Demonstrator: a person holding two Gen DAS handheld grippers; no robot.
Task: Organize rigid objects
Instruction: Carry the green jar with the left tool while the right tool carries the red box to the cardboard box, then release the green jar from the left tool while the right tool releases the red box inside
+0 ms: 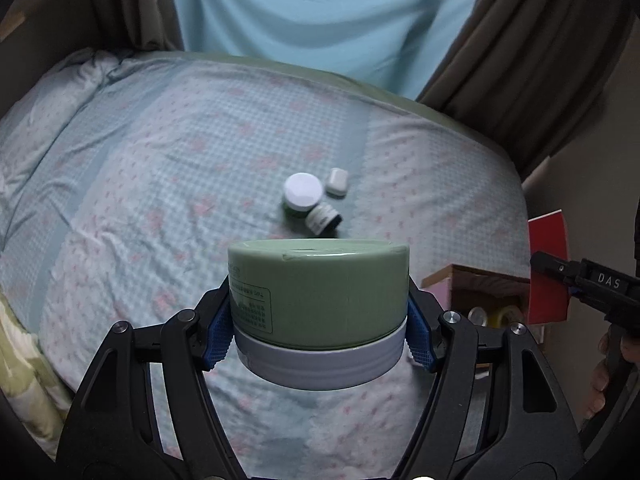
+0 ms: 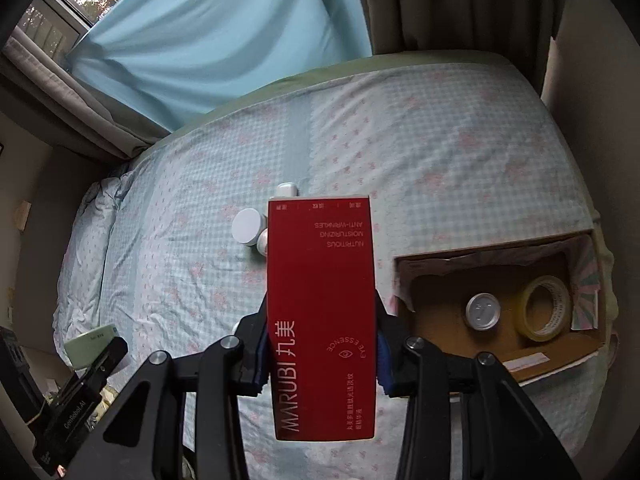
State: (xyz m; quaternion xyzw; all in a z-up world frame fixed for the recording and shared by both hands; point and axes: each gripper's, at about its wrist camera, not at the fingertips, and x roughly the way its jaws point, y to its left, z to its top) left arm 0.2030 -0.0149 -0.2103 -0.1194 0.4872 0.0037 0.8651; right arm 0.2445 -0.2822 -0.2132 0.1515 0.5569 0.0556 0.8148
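Note:
My left gripper [image 1: 319, 320] is shut on a green jar with a white lid [image 1: 316, 300], held upside down above the bed. My right gripper [image 2: 322, 344] is shut on a red MARUBI box [image 2: 322, 300], held above the bed; the box also shows in the left wrist view [image 1: 548, 268]. On the bedsheet lie a white-lidded jar [image 1: 303, 192], a small tipped bottle [image 1: 322, 218] and a white earbud case [image 1: 337, 182]. The same jar [image 2: 250, 226] and earbud case [image 2: 286, 189] show in the right wrist view, partly behind the red box.
An open cardboard box [image 2: 560, 360] sits on the bed at the right, holding a tape roll [image 2: 546, 308] and a round white lid [image 2: 483, 311]. The box also shows in the left wrist view [image 1: 472, 280]. A pillow [image 1: 48, 96] lies far left. Curtains [image 1: 320, 12] hang behind the bed.

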